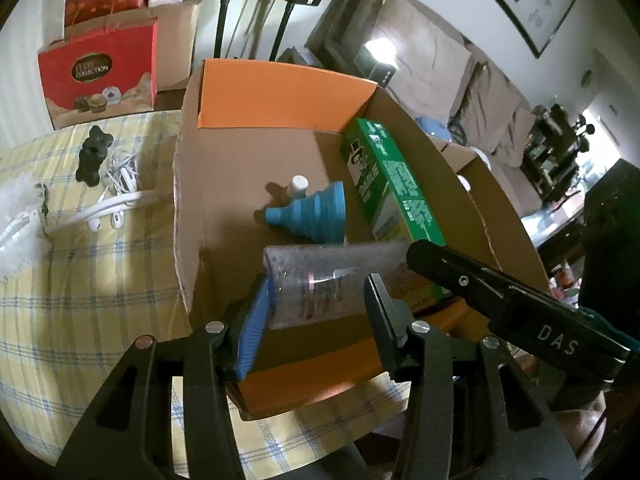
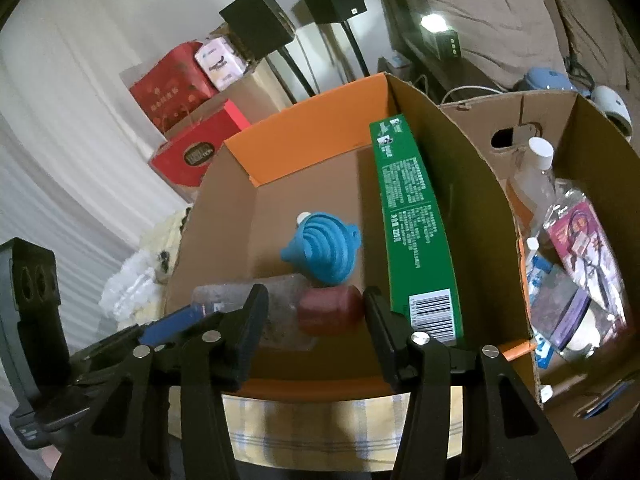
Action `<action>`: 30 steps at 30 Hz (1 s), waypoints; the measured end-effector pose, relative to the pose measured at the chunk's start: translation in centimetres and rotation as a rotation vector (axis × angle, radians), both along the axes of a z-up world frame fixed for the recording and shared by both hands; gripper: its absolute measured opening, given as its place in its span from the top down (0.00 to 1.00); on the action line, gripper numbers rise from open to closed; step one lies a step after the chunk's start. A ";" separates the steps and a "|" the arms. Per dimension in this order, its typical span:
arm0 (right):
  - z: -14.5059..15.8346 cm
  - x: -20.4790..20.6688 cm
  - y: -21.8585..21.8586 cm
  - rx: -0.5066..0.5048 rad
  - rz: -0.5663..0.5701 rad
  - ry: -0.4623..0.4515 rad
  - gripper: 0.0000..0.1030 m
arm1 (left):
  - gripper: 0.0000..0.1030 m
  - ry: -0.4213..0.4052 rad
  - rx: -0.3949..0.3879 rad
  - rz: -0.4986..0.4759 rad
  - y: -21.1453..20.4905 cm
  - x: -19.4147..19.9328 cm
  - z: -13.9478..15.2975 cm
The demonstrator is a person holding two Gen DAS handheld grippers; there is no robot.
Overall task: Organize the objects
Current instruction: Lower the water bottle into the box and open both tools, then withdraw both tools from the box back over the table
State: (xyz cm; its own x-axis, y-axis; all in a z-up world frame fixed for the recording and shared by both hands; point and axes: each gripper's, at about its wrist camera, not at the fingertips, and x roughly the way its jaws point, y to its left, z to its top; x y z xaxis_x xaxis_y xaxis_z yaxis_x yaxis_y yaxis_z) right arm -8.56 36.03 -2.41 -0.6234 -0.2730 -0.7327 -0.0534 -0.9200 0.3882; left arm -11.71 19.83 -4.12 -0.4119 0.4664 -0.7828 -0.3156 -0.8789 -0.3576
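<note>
Both the left gripper (image 1: 316,312) and right gripper (image 2: 316,320) hover with jaws spread wide and empty over the brown cardboard box (image 2: 224,216), where the clear red-capped tube (image 2: 288,312) lies beside the blue ribbed funnel (image 2: 324,248).

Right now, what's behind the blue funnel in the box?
A small white-capped bottle stands just behind the blue funnel on the cardboard box floor. Only its cap and neck show; the funnel hides its lower part.
</note>
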 end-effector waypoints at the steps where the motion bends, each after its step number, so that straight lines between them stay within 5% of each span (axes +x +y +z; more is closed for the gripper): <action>1: 0.1 -0.1 0.0 0.008 0.004 0.002 0.52 | 0.57 0.006 -0.009 0.002 0.1 0.1 0.0; 6: 0.4 -0.2 -0.4 0.041 0.004 0.011 0.51 | 0.54 0.052 -0.046 0.003 0.2 0.7 0.9; 11: 1.1 0.1 -0.6 0.080 -0.010 0.037 0.51 | 0.36 0.106 -0.053 0.028 -0.6 1.3 2.3; 21: 1.8 0.3 -1.1 0.136 -0.022 0.050 0.51 | 0.27 0.162 -0.072 0.057 -2.1 1.4 4.2; 23: 1.9 0.4 -1.3 0.149 -0.023 0.052 0.47 | 0.16 0.167 -0.074 0.066 -2.5 1.5 4.4; 28: 2.1 0.5 -1.9 0.188 -0.030 0.059 0.25 | 0.14 0.176 -0.068 0.095 -3.9 1.4 4.8; 30: 2.2 0.5 -2.1 0.201 -0.032 0.060 0.21 | 0.05 0.177 -0.075 0.104 -4.3 1.3 4.9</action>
